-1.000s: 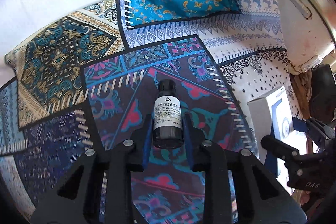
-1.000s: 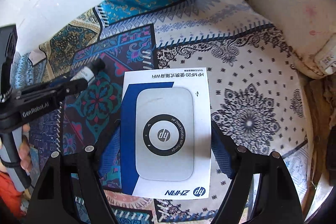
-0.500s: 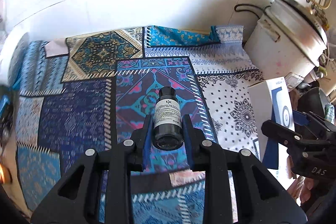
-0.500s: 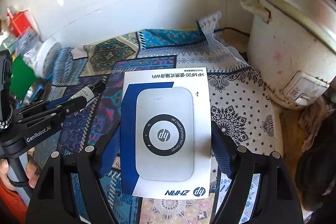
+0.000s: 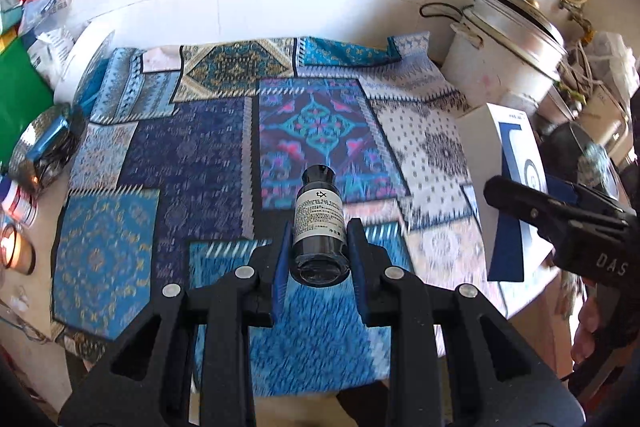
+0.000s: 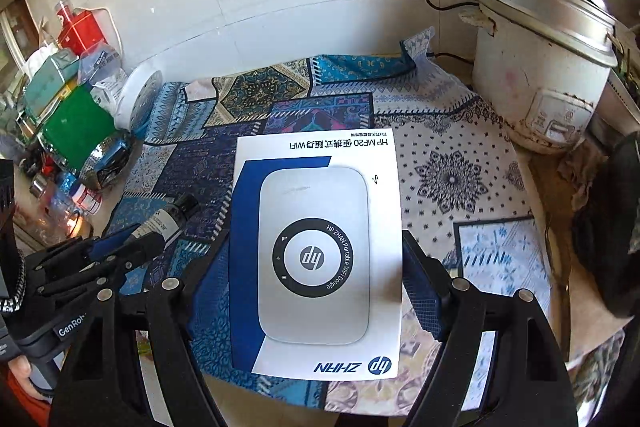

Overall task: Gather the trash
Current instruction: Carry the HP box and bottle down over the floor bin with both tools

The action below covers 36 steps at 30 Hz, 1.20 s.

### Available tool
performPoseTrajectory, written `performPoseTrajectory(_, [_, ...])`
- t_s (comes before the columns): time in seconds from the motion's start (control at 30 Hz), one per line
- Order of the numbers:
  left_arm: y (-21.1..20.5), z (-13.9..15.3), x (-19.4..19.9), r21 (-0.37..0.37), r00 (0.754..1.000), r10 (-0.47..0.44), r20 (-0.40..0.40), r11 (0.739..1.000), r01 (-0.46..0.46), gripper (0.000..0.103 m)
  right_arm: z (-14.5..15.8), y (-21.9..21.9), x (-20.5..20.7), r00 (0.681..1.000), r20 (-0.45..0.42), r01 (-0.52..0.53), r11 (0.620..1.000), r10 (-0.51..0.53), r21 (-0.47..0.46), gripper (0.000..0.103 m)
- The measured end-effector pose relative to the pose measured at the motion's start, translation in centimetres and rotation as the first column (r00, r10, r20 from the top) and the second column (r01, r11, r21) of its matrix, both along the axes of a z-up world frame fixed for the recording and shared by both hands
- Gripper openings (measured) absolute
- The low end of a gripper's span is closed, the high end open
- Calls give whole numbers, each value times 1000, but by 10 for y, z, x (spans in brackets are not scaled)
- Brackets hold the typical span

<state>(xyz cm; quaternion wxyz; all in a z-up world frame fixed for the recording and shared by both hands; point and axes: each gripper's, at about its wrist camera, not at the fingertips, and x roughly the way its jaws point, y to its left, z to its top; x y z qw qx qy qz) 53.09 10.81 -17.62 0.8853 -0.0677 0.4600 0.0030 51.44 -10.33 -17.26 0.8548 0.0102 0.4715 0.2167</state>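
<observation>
Left wrist view first, nearest in: my left tool (image 5: 320,247) has its blue pads (image 5: 280,259) pinched narrow on the lower body of a small dark bottle (image 5: 319,223), cap pointing away from me, label up. I read that low grip as deliberate, so the bottle cannot swing. Beyond it, clear air, then the patchwork cloth (image 5: 192,155) on the desk, with nothing resting under the bottle.

Over on the right wrist view, my right tool (image 6: 316,279) stands wide, both pads pressing the long edges of a white-and-blue dongle box (image 6: 320,247). It sits flat and face-up between the fingers, which suits a broad, light carton. My left tool with its bottle shows at the lower left, just beside the box.

Further out, a white rice cooker (image 6: 540,67) stands at the right end of the desk, and a pile of packets and a green box (image 6: 76,123) crowds the left end. Tiled wall (image 6: 200,7) behind. No bin shows in either view, so I judge both pieces are in carry, waiting for a drop spot.
</observation>
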Motion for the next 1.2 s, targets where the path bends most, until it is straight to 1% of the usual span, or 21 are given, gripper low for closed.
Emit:
performPoseTrajectory(0.13, [6, -10, -60, -5, 999, -33, -19, 999, 33, 27, -13, 16, -51, 999, -24, 34, 999, -34, 1, 76])
performPoseTrajectory(0.27, [13, -23, -118, -14, 997, -55, -51, 998, 54, 27, -33, 29, -98, 997, -68, 43, 999, -43, -2, 76])
performPoseTrajectory(0.37, [17, -36, -148, -20, 994, -65, -89, 998, 63, 27, -50, 35, -129, 991, -125, 40, 999, -40, -4, 76])
performPoseTrajectory(0.43, [19, -46, -163, -38, 990, -70, -123, 997, 66, 27, -60, 38, -146, 987, -156, 36, 999, -40, -28, 76])
performPoseTrajectory(0.63, [10, -83, -199, -54, 977, -84, -194, 996, 75, 27, -88, 31, -185, 970, -236, 35, 996, -53, -78, 76])
performPoseTrajectory(0.77, [2, -124, -208, -66, 963, -77, -260, 996, 62, 27, -116, 21, -197, 958, -280, 38, 994, -66, -105, 76])
performPoseTrajectory(0.83, [-3, -147, -209, -78, 953, -70, -294, 996, 49, 27, -134, 13, -199, 949, -307, 40, 993, -72, -110, 76])
performPoseTrajectory(0.97, [-15, -196, -209, -79, 937, -56, -346, 996, 31, 27, -176, -8, -200, 930, -358, 50, 993, -85, -105, 76])
performPoseTrajectory(1.03, [-21, -228, -207, -85, 927, -52, -371, 996, 22, 27, -203, -20, -200, 919, -384, 54, 993, -90, -104, 76])
performPoseTrajectory(1.1, [-26, -263, -206, -97, 918, -39, -395, 995, 1, 27, -238, -31, -200, 906, -412, 52, 992, -94, -114, 76])
performPoseTrajectory(1.2, [-30, -322, -202, -118, 898, -16, -439, 992, -40, 27, -297, -42, -202, 883, -461, 33, 990, -92, -134, 77])
